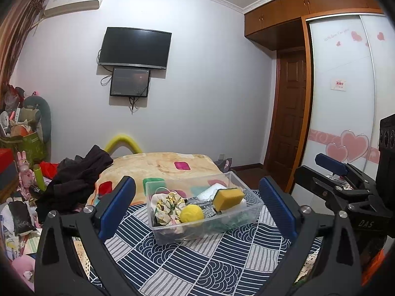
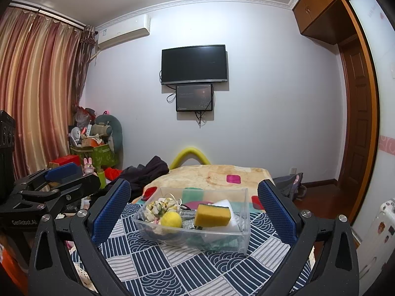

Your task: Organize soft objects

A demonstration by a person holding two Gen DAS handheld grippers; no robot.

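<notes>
A clear plastic bin stands on a navy patterned cloth. Inside lie a yellow sponge, a yellow ball, a floral scrunchie, a white foam piece and green fabric at the bottom. My left gripper hangs open in front of the bin, nothing between its blue pads. My right gripper is likewise open and empty, facing the bin. Each gripper shows at the edge of the other's view.
A beige blanket with coloured squares lies behind the bin. Dark clothes are piled to the left. Clutter and a green basket fill the left side. A wardrobe and door stand right.
</notes>
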